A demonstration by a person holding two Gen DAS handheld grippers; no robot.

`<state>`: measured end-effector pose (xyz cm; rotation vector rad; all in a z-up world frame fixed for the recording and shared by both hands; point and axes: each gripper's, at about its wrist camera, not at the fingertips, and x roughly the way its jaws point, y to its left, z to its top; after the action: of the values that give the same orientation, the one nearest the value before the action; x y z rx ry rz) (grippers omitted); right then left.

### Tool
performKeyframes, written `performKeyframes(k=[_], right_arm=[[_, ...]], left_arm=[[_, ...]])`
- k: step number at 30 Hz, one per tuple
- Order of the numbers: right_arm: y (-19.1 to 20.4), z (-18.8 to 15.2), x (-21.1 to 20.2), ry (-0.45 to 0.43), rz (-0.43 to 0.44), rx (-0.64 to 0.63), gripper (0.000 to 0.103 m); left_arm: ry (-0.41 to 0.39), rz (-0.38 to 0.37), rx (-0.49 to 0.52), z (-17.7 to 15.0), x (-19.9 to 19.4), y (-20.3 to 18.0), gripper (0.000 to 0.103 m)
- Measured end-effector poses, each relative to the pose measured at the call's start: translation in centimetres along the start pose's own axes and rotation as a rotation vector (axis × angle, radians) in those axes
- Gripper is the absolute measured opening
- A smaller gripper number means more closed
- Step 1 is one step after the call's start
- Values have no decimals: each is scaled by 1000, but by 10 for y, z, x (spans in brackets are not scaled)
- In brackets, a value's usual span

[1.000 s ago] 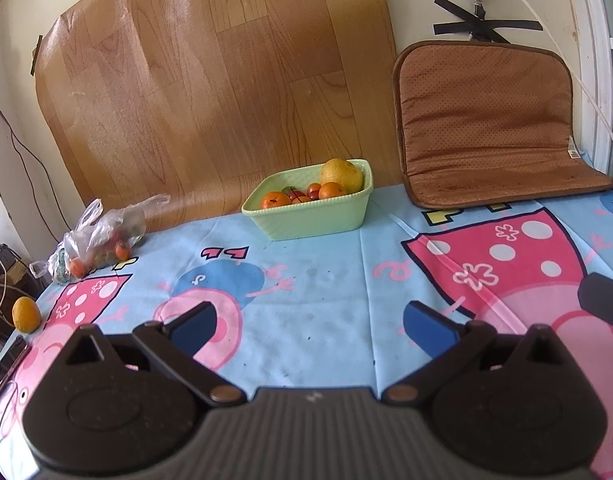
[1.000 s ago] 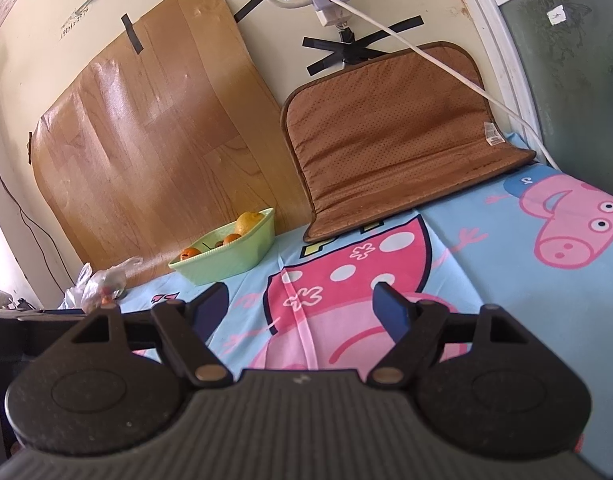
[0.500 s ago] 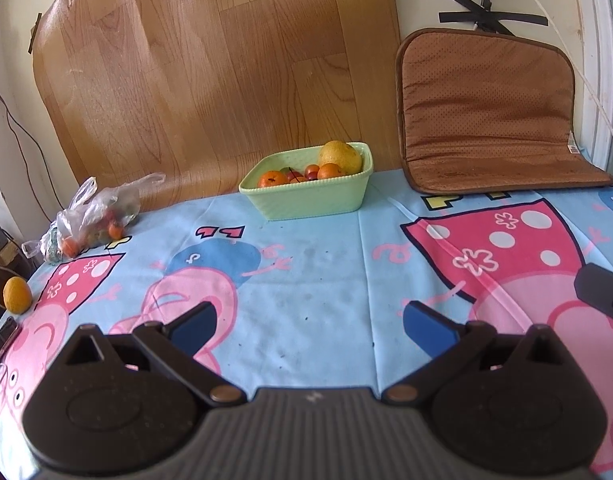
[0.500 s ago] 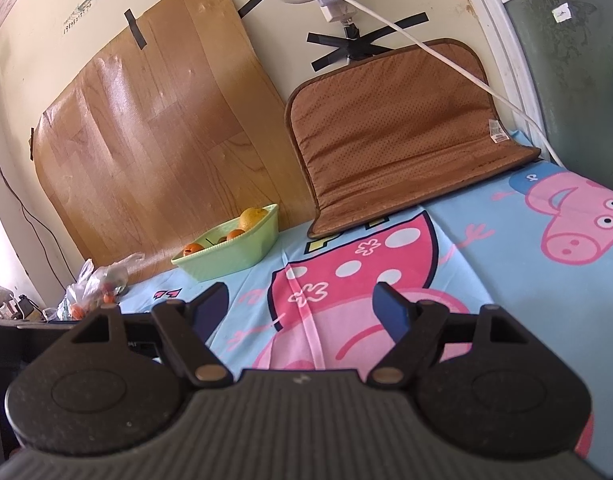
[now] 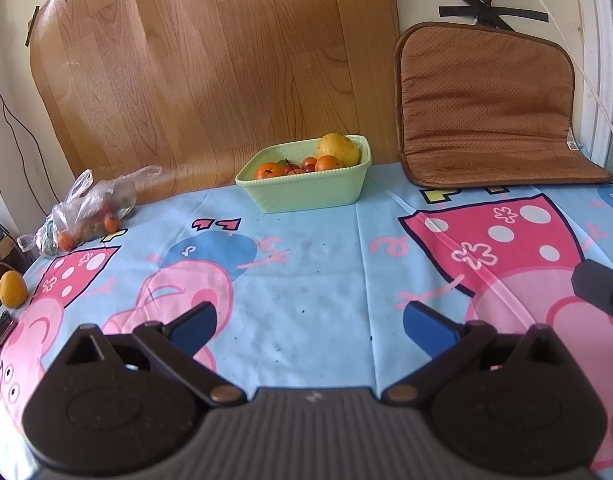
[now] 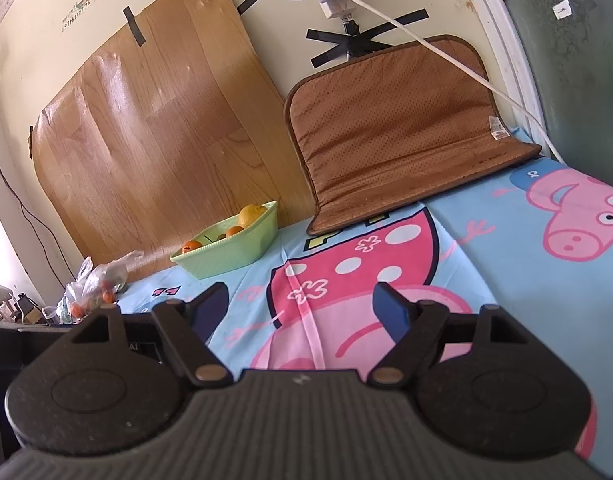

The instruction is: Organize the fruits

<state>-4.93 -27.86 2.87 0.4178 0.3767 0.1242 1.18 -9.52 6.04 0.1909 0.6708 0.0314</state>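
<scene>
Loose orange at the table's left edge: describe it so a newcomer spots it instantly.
Start at the pig-print tablecloth and follow it from the green basket left, past the plastic bag of fruit, to the near-left edge. The orange sits there alone. Unlike the other fruit, it is neither bagged nor in the basket.

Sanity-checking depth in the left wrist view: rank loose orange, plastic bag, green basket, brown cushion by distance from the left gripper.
1. loose orange, far left table edge, beside the left gripper.
2. plastic bag, left, farther back.
3. green basket, centre back by the wall.
4. brown cushion, back right against the wall; close call with the basket.
</scene>
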Motion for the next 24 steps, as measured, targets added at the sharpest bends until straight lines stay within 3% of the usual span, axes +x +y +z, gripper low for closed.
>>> performKeyframes(k=[24], right_arm=[[4, 0, 5, 13, 2, -13, 81]], left_arm=[[39, -37, -42, 0, 9, 8, 103]])
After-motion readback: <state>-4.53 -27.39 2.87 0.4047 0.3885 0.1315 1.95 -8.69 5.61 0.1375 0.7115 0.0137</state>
